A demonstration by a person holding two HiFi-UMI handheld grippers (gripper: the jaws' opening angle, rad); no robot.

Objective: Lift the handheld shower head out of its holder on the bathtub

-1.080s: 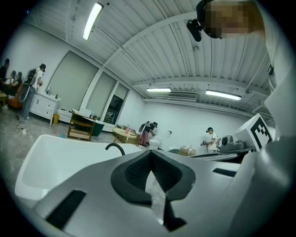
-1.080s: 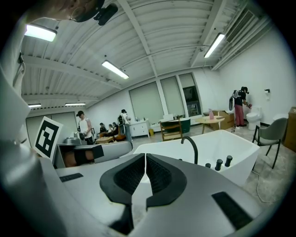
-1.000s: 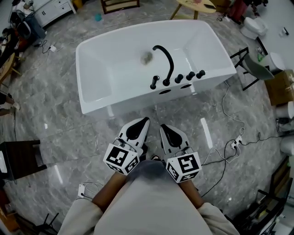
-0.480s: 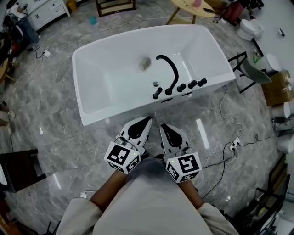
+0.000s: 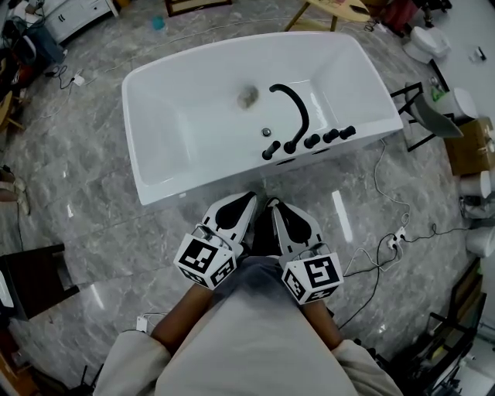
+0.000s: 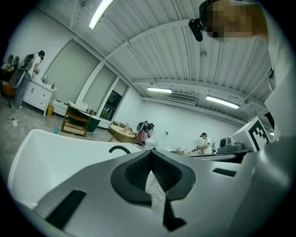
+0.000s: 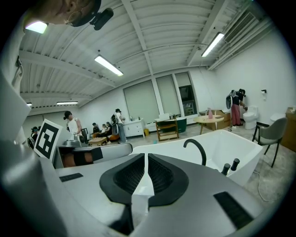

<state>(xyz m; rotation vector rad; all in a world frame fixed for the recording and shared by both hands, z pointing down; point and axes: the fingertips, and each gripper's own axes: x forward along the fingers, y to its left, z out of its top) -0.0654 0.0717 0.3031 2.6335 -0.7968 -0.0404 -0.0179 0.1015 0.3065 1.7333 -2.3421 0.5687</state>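
Observation:
A white bathtub (image 5: 155,166) lies ahead on the marble floor. On its near rim stands a row of black fittings. The handheld shower head (image 5: 267,152) sits in its holder at the left end, beside the arched spout (image 5: 294,108) and three knobs (image 5: 330,136). My left gripper (image 5: 246,199) and right gripper (image 5: 272,205) hover side by side just short of that rim, both shut and empty. The left gripper view shows shut jaws (image 6: 151,152) with the tub (image 6: 55,152) beyond. In the right gripper view, past the shut jaws (image 7: 146,155), are the spout (image 7: 196,148) and knobs (image 7: 235,163).
Cables and a power strip (image 5: 398,236) trail on the floor at the right. A black chair (image 5: 421,116) and a cardboard box (image 5: 468,147) stand past the tub's right end. A dark stool (image 5: 31,271) is at the left, a round table (image 5: 332,8) behind the tub.
Both grippers have come closer to the tub's near rim, and the tub now lies nearer in the head view. Their jaws stay shut and empty.

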